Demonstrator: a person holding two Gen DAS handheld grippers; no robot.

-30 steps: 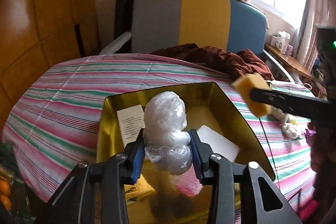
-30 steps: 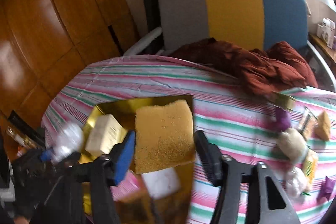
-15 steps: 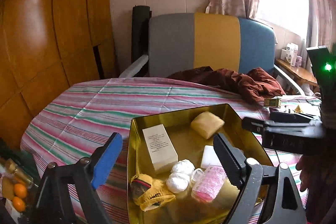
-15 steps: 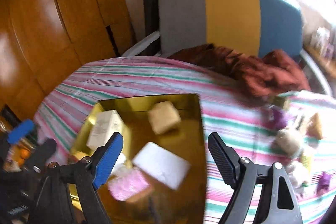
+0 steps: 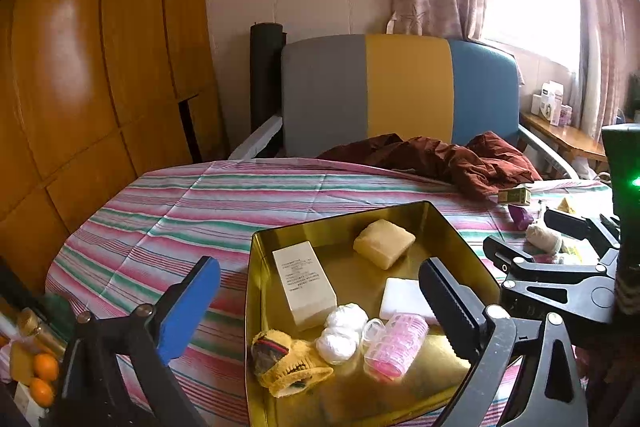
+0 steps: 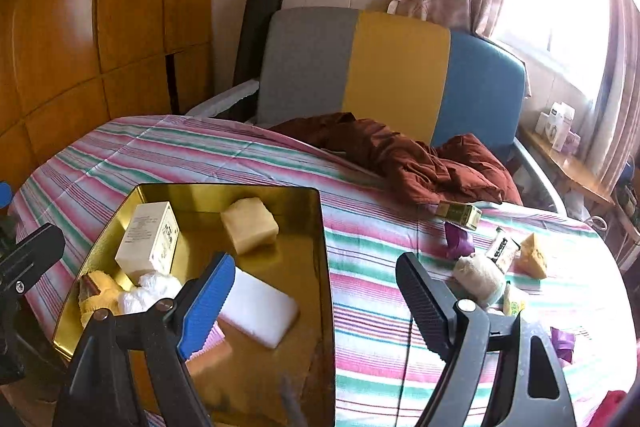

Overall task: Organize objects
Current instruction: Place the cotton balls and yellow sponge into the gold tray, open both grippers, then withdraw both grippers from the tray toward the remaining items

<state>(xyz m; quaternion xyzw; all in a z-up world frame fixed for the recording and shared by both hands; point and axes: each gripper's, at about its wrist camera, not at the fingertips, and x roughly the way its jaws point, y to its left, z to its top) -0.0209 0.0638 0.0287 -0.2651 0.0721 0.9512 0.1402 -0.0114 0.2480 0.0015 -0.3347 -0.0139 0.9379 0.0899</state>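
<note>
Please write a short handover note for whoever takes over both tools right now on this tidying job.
Left tool: jaws opening, nothing between them, above the gold tray.
Right tool: open, empty, over the tray's right edge.
In the tray: white carton, yellow sponge, white block, plastic-wrapped white bundle, pink roller case, yellow mitt.
Left on the striped cloth, right of the tray: small gold box, purple piece, beige ball, yellow wedge, a few small packets.
Next, probably: right tool fetches the nearest loose item, likely the beige ball.
</note>
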